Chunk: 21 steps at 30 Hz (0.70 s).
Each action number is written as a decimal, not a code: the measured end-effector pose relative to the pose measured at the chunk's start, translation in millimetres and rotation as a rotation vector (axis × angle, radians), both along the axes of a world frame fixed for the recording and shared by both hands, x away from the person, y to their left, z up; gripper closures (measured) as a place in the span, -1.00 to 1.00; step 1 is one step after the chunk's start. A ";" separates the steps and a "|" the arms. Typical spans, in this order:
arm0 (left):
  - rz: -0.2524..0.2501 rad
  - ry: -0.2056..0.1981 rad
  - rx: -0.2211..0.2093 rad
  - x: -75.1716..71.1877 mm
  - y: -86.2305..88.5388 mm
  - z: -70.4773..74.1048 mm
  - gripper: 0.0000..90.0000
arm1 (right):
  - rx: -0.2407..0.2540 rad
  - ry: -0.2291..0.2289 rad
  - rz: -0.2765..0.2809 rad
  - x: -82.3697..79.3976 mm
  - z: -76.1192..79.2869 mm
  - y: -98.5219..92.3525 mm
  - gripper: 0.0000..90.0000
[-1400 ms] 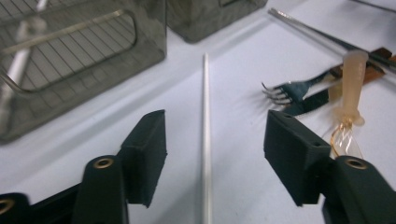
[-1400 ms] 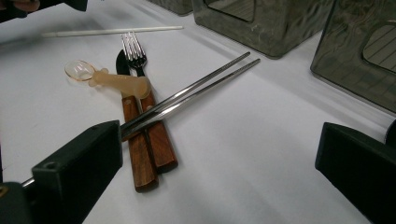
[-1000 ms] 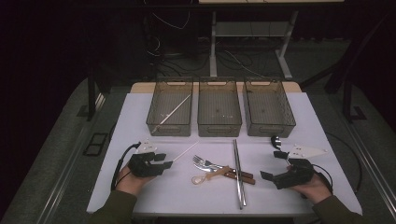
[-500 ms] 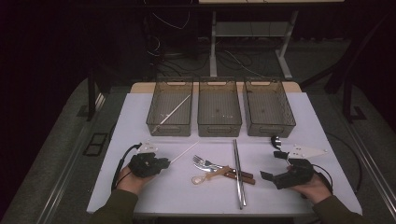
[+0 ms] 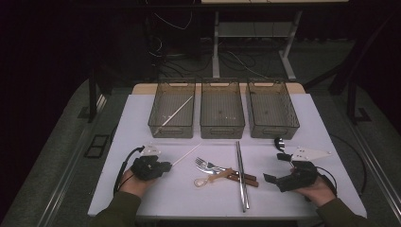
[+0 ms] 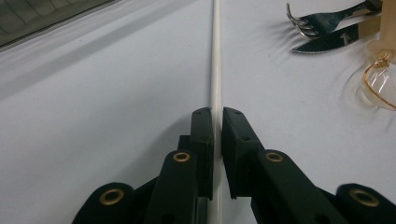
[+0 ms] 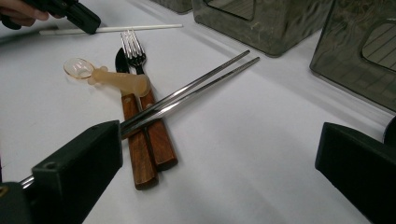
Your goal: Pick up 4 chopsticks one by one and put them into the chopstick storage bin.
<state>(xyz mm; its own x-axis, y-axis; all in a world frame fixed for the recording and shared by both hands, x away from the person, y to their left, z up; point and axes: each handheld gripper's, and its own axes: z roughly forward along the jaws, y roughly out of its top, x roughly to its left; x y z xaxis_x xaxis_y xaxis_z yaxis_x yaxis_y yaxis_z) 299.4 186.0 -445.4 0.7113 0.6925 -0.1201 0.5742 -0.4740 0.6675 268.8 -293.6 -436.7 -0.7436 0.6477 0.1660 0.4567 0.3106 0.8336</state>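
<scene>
Left gripper (image 6: 215,135) had just been closing its jaws and gripped the white chopstick (image 6: 215,56) near its lower end, the stick lying flat on the table (image 5: 142,198) toward the front left edge. Right gripper (image 5: 283,178) stood wide open and held nothing, resting near the front right edge. Judged from its look, the stick was light, stiff, smooth and prone to pivot; a hold nearer mid-length would steady it. Metal chopsticks (image 5: 241,175), fork (image 5: 204,164) and spoon (image 5: 208,179) lay centrally; three bins (image 5: 222,124) lined the far edge.
</scene>
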 end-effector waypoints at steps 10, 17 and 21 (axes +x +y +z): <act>-0.001 0.007 0.007 1.3 -0.9 1.0 0.88 | -0.003 -0.004 0.002 -0.2 0.1 0.4 -0.98; 0.000 0.008 0.026 1.2 -2.9 3.1 0.88 | -0.002 -0.006 0.003 -0.2 0.2 0.3 -0.98; -0.002 0.013 0.024 1.0 -2.0 5.7 0.88 | -0.004 -0.006 0.002 -0.3 0.3 0.4 -0.98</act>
<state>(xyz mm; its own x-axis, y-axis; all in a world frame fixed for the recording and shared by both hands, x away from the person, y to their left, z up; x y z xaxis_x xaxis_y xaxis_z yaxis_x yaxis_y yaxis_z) 300.4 184.0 -439.7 0.7115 0.6935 -0.1128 0.5814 -0.4909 0.6488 268.5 -293.3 -436.5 -0.7459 0.6467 0.1592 0.4510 0.3145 0.8353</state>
